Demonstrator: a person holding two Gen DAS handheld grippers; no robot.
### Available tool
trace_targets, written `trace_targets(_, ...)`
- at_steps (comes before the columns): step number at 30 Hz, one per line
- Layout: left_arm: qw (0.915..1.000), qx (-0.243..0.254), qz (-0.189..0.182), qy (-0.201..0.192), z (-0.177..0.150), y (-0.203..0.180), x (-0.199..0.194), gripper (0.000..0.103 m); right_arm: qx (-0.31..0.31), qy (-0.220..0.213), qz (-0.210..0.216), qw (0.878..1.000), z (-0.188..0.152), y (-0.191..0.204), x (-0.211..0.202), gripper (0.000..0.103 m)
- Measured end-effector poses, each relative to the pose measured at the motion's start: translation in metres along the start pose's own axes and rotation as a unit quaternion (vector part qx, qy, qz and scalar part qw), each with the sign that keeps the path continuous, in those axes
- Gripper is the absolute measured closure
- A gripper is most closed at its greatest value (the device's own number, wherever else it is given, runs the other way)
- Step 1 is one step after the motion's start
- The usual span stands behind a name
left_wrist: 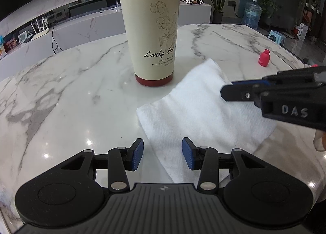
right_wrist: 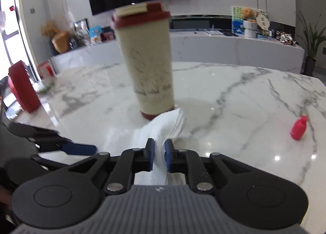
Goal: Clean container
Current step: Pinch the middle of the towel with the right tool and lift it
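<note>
Beside an upright cream tumbler (left_wrist: pixel 153 30), the right gripper (right_wrist: pixel 159 157) pinches a white paper towel (right_wrist: pixel 163 130); the left gripper (left_wrist: pixel 162 153) hovers spread, empty.

open marble (left_wrist: pixel 61 111) left of cup (left_wrist: pixel 152 30)

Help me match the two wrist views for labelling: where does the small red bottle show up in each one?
Left wrist view: the small red bottle stands at the right, on the marble table, beyond the white tissue.
Right wrist view: it sits at the far right, lower than the middle, right of the tissue.
Shared landmark: the cream tumbler, left of the bottle in both.
</note>
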State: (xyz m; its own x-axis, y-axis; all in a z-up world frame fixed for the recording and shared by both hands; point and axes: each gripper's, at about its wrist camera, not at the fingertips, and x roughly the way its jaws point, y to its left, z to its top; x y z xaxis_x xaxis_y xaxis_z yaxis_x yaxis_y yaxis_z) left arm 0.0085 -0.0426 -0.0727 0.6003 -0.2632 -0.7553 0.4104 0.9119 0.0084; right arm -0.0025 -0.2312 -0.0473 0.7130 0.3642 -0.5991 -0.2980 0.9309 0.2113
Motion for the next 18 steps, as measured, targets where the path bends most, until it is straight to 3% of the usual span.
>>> trace_targets(7,0.9999,-0.008,-0.009,0.0,0.0,0.003,0.001,0.064,0.041,0.005,0.076,0.996,0.003,0.007,0.007,0.09)
trace_targets(18,0.9998,-0.01,-0.015,0.01,-0.001,0.009,-0.005,0.061,0.036,0.056,0.091,0.994,-0.005,0.02,0.037,0.09)
